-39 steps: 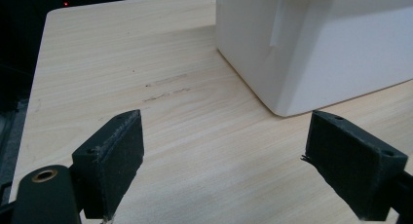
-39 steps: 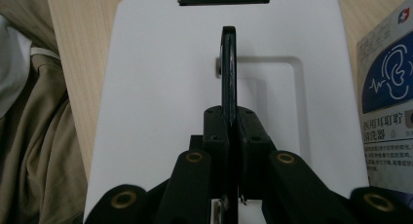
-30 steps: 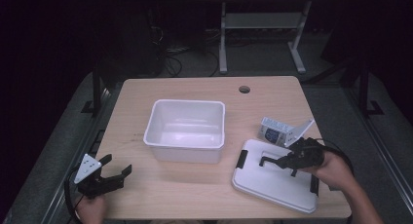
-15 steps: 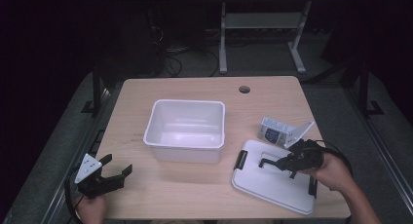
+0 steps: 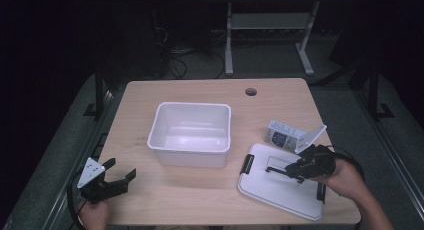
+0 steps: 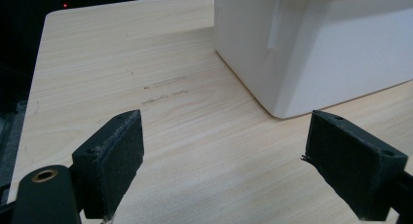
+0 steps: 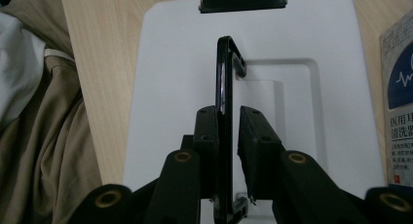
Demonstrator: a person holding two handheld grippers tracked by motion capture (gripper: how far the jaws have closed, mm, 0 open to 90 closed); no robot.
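On the near right of the table (image 5: 150, 95), the right gripper (image 5: 291, 168) clamps its jaws on the raised black handle (image 7: 225, 87) of the flat white lid (image 5: 265, 187). Lifting well calls, in my judgement, for a straight upward pull with the thin handle centred between the pads (image 7: 255, 146), so the lid hangs level on its way to the open white bin (image 5: 191, 132). Lid and bin look like smooth, rigid plastic with rounded corners; black latches (image 5: 247, 164) edge the lid. A printed box (image 5: 285, 136) lies just beyond. The left gripper (image 5: 120, 179) idles with jaws spread, holding nothing.
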